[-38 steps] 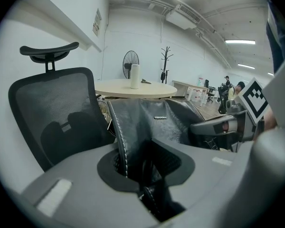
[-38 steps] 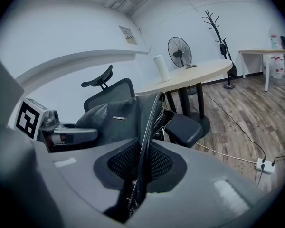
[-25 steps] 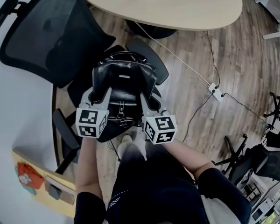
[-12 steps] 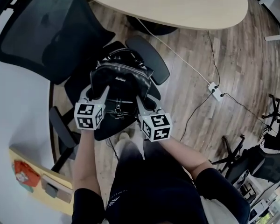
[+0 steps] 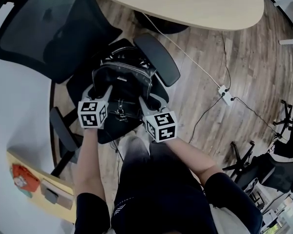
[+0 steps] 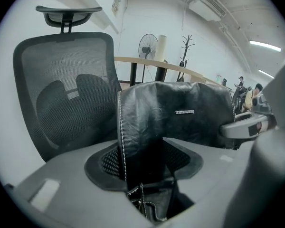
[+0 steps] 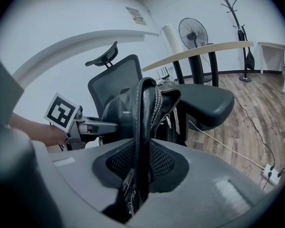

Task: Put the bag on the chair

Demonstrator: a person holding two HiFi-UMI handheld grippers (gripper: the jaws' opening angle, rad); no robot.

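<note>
1. We see the bag [image 5: 121,82] as a black leather backpack. It has pale stitching down its seams, a silvery zip round the top, a small metal plate on its front and buckled straps low down.
2. It stands upright on the seat [image 5: 106,134] of the black office chair [image 5: 44,28], in front of the mesh backrest and beside the padded armrest [image 5: 156,57].
3. The left gripper [image 5: 100,90] is at the bag's left side. In the left gripper view the stitched side edge of the bag stands between its jaws, which are wide and opening, with the pads apart from the leather.
4. The right gripper [image 5: 146,101] is at the bag's right side. In the right gripper view a thin upright edge of the bag, with the zip beside it, runs between its jaws. These are about half apart and opening.
5. A second ago the bag hung higher and nearer to us over the front of the seat, and it looked larger in the head view. Now it sits lower and further back on the seat.
6. Both grippers have moved forward with it towards the backrest, and both pairs of jaws were narrower then, closed on the bag's sides.
7. The wooden floor [image 5: 224,57] and the white cable [image 5: 185,57] across it lie as before.
</note>
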